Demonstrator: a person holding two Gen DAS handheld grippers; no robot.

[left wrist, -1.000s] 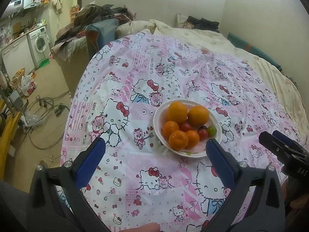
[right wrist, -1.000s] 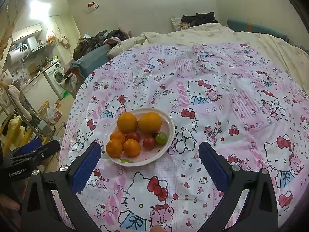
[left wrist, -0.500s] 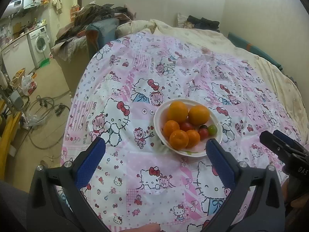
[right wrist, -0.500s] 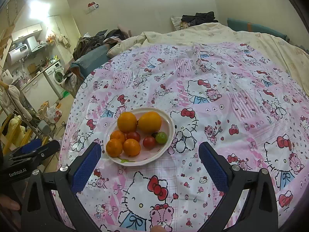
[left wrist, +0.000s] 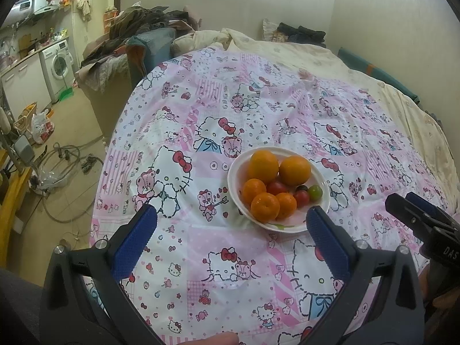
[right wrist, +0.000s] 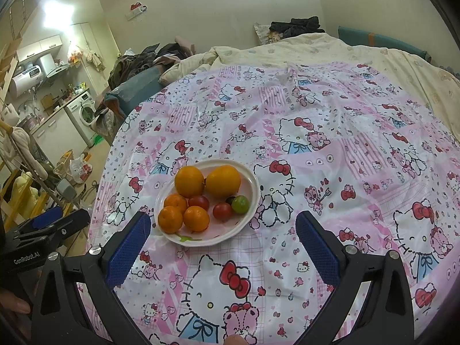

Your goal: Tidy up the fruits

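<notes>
A white plate (left wrist: 234, 172) (right wrist: 254, 185) of fruit sits on a pink Hello Kitty cloth. It holds two large oranges (left wrist: 264, 164) (right wrist: 222, 180), three small mandarins (left wrist: 265, 206) (right wrist: 196, 218), red tomatoes (left wrist: 302, 198) (right wrist: 222, 211) and a green one (left wrist: 314, 192) (right wrist: 240, 204). My left gripper (left wrist: 230, 238) is open and empty, near side of the plate, which lies ahead right. My right gripper (right wrist: 221, 243) is open and empty, just short of the plate's near rim. Each gripper shows at the other view's edge.
The patterned cloth (right wrist: 330, 172) covers a bed with a cream quilt (right wrist: 316, 49) behind. The bed's left edge drops to a floor with cables and bags (left wrist: 57, 155). A washing machine (left wrist: 59, 66) and piled clothes (left wrist: 138, 26) stand far left.
</notes>
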